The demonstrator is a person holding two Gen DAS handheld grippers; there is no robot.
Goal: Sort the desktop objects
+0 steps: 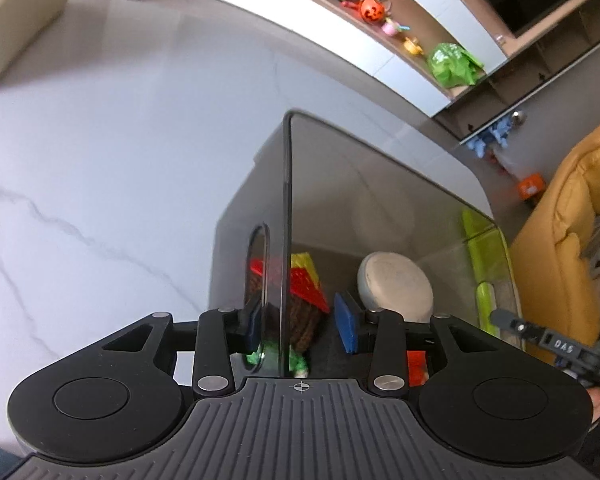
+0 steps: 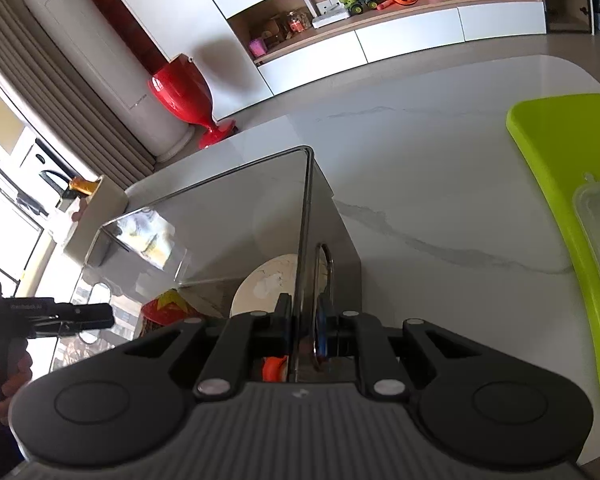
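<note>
On table: smoked clear bin (image 1: pixel 380 184)
Left gripper (image 1: pixel 300 326): spread, straddling bin wall
Right gripper (image 2: pixel 306 330): pinching opposite wall
Contents: half hidden by grippers

Daylight fills both views, bright and even. In the right wrist view it comes from the window (image 2: pixel 8 216) at the far left, which is blown out to white. The clear grey bin (image 2: pixel 236 216) beside it carries a sharp reflection of that glare on its far wall. The bin throws a soft shadow on the marble table (image 1: pixel 100 152). Fisheye bending curves the shelves (image 2: pixel 400 4) above the bin, and the corners smear.
</note>
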